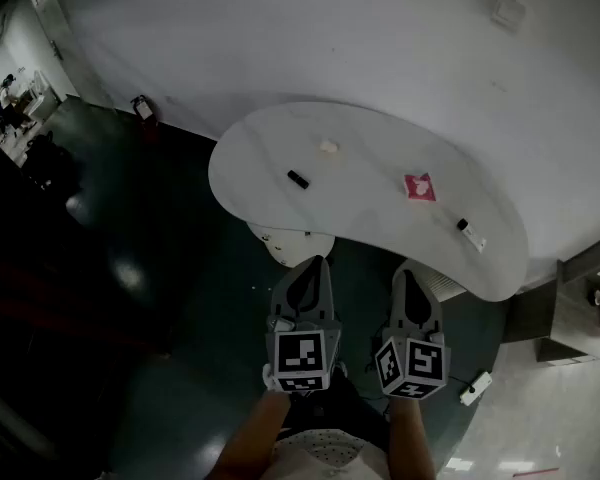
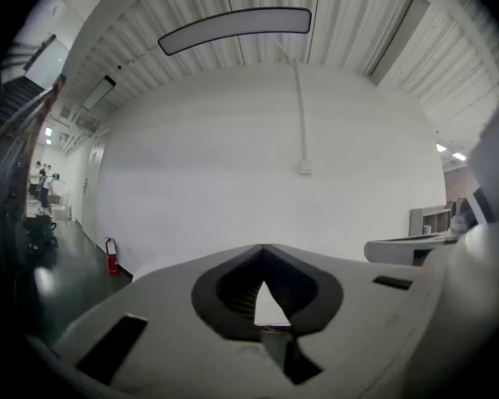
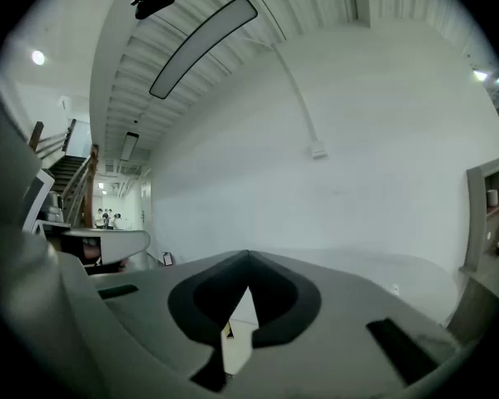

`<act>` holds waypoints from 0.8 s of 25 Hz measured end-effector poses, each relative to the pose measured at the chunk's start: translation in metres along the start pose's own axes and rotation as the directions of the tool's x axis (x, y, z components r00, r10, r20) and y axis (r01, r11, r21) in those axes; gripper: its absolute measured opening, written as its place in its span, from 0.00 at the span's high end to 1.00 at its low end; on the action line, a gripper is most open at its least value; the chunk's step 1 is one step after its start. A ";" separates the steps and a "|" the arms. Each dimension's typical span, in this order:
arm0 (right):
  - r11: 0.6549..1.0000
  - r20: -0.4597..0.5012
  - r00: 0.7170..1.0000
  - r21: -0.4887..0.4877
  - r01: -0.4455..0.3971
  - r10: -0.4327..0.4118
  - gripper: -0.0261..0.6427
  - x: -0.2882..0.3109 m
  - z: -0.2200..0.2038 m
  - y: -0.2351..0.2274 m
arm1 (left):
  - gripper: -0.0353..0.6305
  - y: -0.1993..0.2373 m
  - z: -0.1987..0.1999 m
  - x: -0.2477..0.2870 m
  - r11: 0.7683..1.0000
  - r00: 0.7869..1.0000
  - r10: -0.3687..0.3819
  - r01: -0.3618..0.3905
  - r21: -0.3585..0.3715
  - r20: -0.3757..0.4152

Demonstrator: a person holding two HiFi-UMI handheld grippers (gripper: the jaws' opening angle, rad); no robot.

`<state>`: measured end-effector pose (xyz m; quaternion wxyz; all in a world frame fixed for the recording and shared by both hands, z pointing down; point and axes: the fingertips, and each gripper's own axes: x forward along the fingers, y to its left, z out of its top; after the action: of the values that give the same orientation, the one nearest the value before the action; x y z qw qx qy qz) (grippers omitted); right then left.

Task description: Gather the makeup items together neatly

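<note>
A tube (image 1: 298, 179) lies left on the table (image 1: 380, 238), a packet (image 1: 419, 186) right of it.

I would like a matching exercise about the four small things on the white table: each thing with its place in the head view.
1 pale lump
2 black stick
3 pink packet
4 black-and-white tube

A farthest right
B farthest left
C highest in the view
D between stick and tube

Pairs: 1-C; 2-B; 3-D; 4-A
</note>
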<state>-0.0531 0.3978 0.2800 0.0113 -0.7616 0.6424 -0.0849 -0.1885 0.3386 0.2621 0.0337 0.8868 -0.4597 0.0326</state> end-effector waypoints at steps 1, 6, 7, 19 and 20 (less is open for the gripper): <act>1.000 -0.001 1.000 -0.001 0.000 0.000 0.97 0.000 0.000 0.000 | 0.89 -0.001 0.000 -0.001 1.000 1.000 -0.002 0.002 0.000 0.000; 1.000 -0.006 1.000 -0.001 -0.003 0.003 0.97 0.000 0.000 0.000 | 0.89 -0.003 0.001 0.000 1.000 1.000 -0.006 0.006 0.001 -0.002; 1.000 -0.008 1.000 0.000 -0.004 0.004 0.97 0.001 -0.001 0.000 | 0.89 -0.003 0.001 0.001 1.000 1.000 -0.006 0.006 0.001 -0.004; 0.999 -0.038 0.999 0.036 -0.026 0.027 0.97 0.014 -0.008 -0.008 | 0.89 -0.002 -0.004 0.013 1.000 1.000 0.014 -0.014 0.002 -0.019; 0.999 -0.039 0.999 0.035 -0.027 0.029 0.97 0.016 -0.008 -0.011 | 0.89 -0.003 -0.004 0.016 1.000 1.000 0.017 -0.017 0.001 -0.021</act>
<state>-0.0415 0.3849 0.2911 0.0127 -0.7503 0.6516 -0.1108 -0.1770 0.3279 0.2676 0.0378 0.8826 -0.4667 0.0424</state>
